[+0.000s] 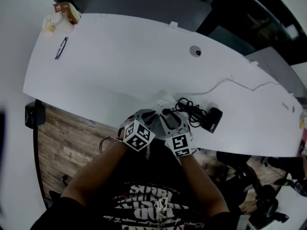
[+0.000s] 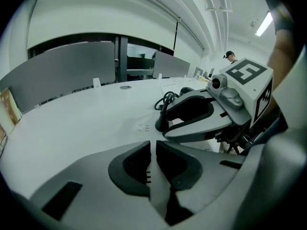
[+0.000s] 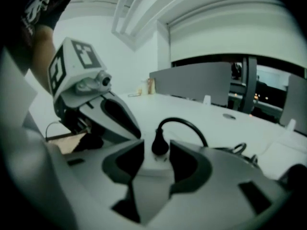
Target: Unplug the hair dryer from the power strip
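Now, plug (image 3: 159, 142) between right gripper (image 3: 157, 150) jaws

Black plug (image 3: 159, 146) upright in white power strip (image 3: 156, 166), black hair dryer (image 1: 213, 119) lying nearby

Item count, as seen from my position:
- Grippers: two, my left gripper (image 2: 153, 159) and my right gripper (image 3: 157, 152).
- Tabletop (image 1: 120, 66): one.
- Power strip (image 1: 164, 100): one, near.
- Plug (image 3: 159, 145): one.
- Hair dryer (image 1: 213, 119): one, near right.
- Pair of glasses (image 1: 61, 48): one, far left.
- Round grommet (image 1: 195, 51): one, far.
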`<state>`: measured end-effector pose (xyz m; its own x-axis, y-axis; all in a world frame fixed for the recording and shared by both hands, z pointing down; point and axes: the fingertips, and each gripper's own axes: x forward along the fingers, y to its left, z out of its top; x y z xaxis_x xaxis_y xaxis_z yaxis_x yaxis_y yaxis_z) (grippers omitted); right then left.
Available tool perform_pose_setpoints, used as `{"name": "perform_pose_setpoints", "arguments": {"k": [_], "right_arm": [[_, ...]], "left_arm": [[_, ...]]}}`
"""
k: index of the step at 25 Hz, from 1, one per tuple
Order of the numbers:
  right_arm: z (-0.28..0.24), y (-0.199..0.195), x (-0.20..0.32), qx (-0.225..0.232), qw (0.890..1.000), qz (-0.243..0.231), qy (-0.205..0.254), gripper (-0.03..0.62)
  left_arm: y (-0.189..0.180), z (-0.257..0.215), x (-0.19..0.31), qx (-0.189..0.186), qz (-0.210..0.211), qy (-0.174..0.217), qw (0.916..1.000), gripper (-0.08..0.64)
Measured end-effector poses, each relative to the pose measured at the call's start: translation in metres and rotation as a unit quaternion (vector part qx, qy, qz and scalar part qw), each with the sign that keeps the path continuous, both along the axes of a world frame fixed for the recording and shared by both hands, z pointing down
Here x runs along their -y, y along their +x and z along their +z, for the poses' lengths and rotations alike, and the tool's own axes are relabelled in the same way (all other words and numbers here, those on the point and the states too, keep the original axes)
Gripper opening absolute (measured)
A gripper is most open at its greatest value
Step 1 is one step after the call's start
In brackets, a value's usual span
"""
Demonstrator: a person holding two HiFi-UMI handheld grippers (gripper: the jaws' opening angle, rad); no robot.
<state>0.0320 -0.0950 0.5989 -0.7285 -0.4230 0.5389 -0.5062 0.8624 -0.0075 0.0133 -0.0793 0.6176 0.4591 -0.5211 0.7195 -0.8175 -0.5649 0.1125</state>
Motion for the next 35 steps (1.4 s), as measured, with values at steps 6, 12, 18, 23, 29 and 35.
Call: {"name": "perform_pose_setpoints", "arguments": {"k": [6,12,18,23,29,35], "right_arm": [[-0.028,0.032,-0.033,0.027,0.999,-0.004,-0.019,0.169],[-0.074,0.051,-0.068,0.039,0.999,-0.015,-0.005,0.136],[-0.114,0.066,-0.076,0.051,0.998,0.029,0.008,0.08],[-0.164,0.066,-0.064,0.093,0.993,0.047,0.051,0.051],[-0.244,0.077,-0.048,0.17,0.978,0.05,0.114,0.044],[-0.293,0.093,-0.045,0.219,0.962,0.029,0.16,0.04]], "left_arm": [[0.001,0.002,0.0,0.014,0.011,0.022,0.9996,0.066],[-0.01,-0.028,0.009,-0.013,0.013,0.08,0.9966,0.066],[-0.053,-0.134,-0.014,-0.1,-0.022,0.192,0.9759,0.057],[-0.087,-0.201,-0.029,-0.137,-0.087,0.248,0.9551,0.036],[-0.087,-0.292,-0.046,-0.175,-0.18,0.317,0.9146,0.029],[-0.049,-0.325,-0.061,-0.135,-0.206,0.349,0.9045,0.029]]}}
